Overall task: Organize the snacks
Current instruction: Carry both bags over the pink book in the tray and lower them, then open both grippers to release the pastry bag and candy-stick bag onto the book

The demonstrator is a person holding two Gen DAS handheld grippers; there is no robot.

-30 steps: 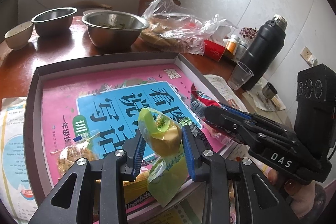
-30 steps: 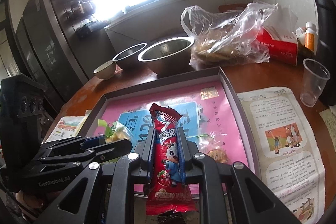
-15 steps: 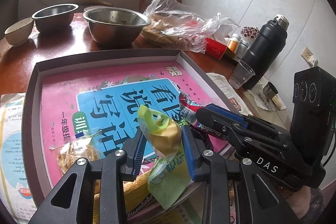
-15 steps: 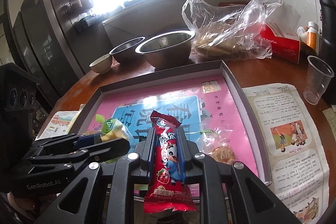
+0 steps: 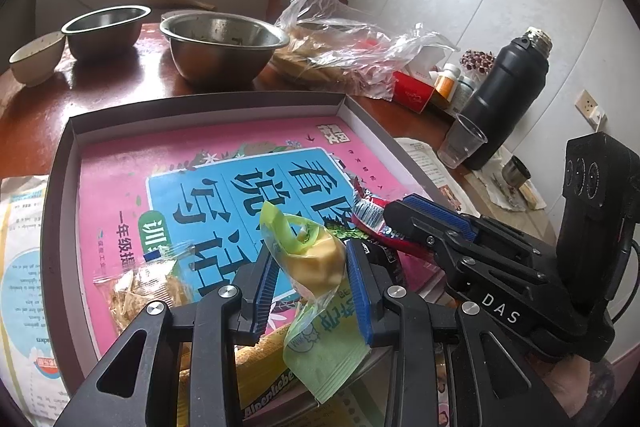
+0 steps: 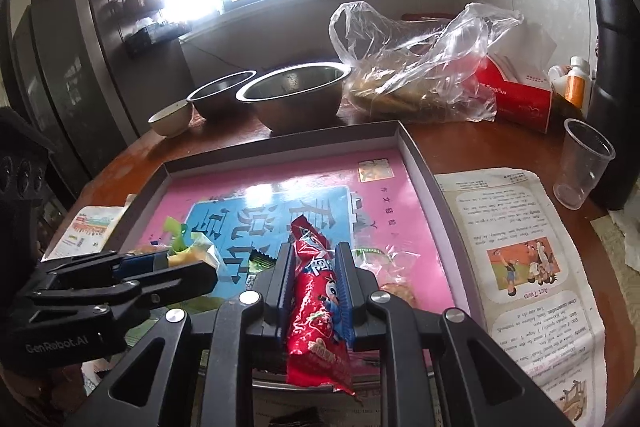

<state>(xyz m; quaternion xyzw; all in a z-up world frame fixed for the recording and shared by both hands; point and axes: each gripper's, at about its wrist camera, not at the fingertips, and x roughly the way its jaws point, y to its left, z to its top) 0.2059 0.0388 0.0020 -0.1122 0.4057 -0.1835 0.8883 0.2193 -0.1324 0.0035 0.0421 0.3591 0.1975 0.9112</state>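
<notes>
My left gripper point(image 5: 310, 263) is shut on a green and yellow snack packet point(image 5: 316, 267), held above the near edge of a shallow grey box point(image 5: 56, 187) lined with a pink book. My right gripper point(image 6: 314, 273) is shut on a red strawberry snack stick point(image 6: 316, 303), also above the box's near edge point(image 6: 424, 167). The right gripper shows in the left wrist view point(image 5: 404, 219) just to the right of the left one. A clear packet of brown snack point(image 5: 136, 287) lies in the box's near left; another clear packet point(image 6: 394, 289) lies near right.
Two steel bowls point(image 5: 220, 47) and a small ceramic bowl point(image 5: 36, 57) stand beyond the box. A plastic bag of food point(image 6: 416, 67), a red tissue box point(image 6: 516, 95), pill bottles, a clear cup point(image 6: 580, 163) and a black flask point(image 5: 504, 103) stand right. Printed sheets point(image 6: 520, 267) flank the box.
Both grippers, each still holding its snack, have drawn back slightly toward the box's near edge and come closer together. The box contents have not moved.
</notes>
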